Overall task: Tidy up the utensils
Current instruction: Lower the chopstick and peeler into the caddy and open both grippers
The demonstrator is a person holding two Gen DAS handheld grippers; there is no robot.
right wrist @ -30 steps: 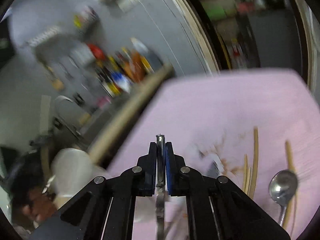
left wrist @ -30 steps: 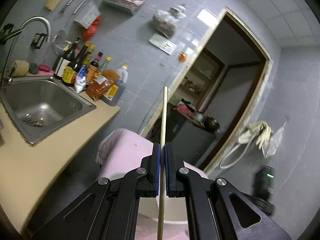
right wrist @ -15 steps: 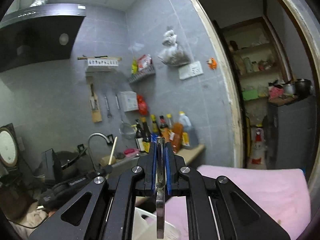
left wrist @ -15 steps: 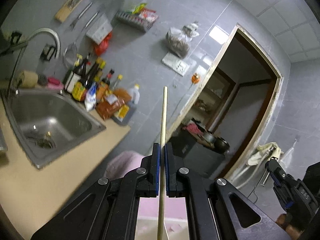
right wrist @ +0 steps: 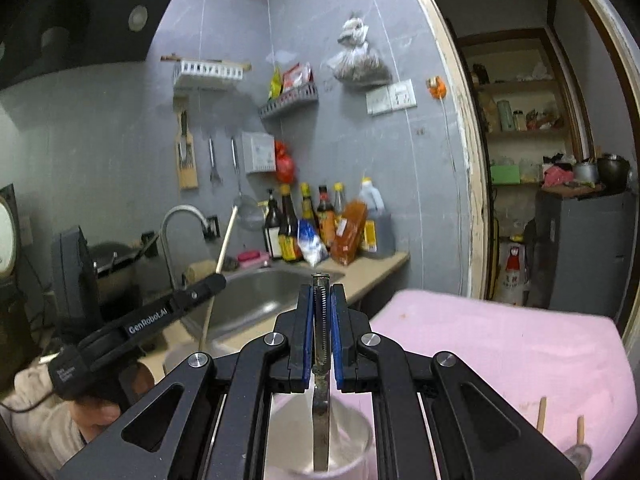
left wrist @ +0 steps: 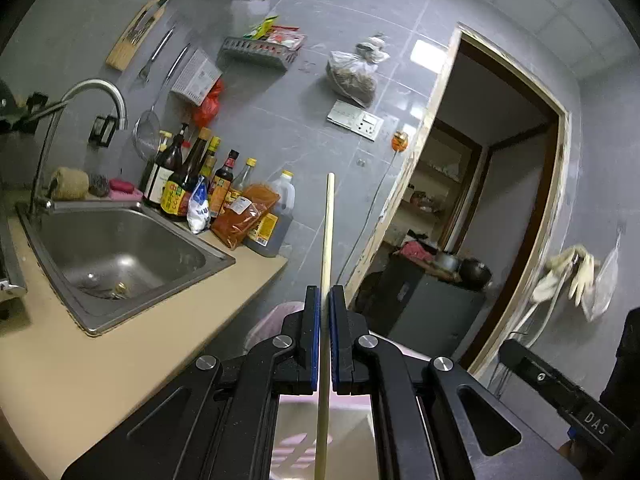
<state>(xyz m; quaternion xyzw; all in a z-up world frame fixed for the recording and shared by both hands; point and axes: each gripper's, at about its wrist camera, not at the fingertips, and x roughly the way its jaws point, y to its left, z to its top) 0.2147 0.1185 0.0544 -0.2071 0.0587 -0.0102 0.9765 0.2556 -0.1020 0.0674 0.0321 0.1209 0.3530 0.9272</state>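
Note:
My left gripper (left wrist: 325,292) is shut on a pale wooden chopstick (left wrist: 328,232) that stands upright between the pads; a shiny container (left wrist: 348,432) shows below it. In the right wrist view the left gripper (right wrist: 218,278) and its chopstick (right wrist: 226,236) hang at the left, in front of the sink. My right gripper (right wrist: 321,290) is shut on a flat metal utensil (right wrist: 320,412) with a ridged edge. The utensil's lower end hangs inside a pale cup (right wrist: 356,440) on the pink cloth (right wrist: 500,344). The right gripper (left wrist: 506,352) also shows at the left wrist view's lower right.
A steel sink (left wrist: 120,248) with a tap and several sauce bottles (left wrist: 208,188) sit on the tan counter (left wrist: 60,360). Two wooden chopstick ends (right wrist: 541,420) and a spoon (right wrist: 576,452) lie on the cloth's right side. A doorway (right wrist: 540,160) opens behind.
The right gripper swung up from facing the pink cloth to facing the kitchen wall, and now holds its utensil over the cup. The left gripper shifted a little with its chopstick.

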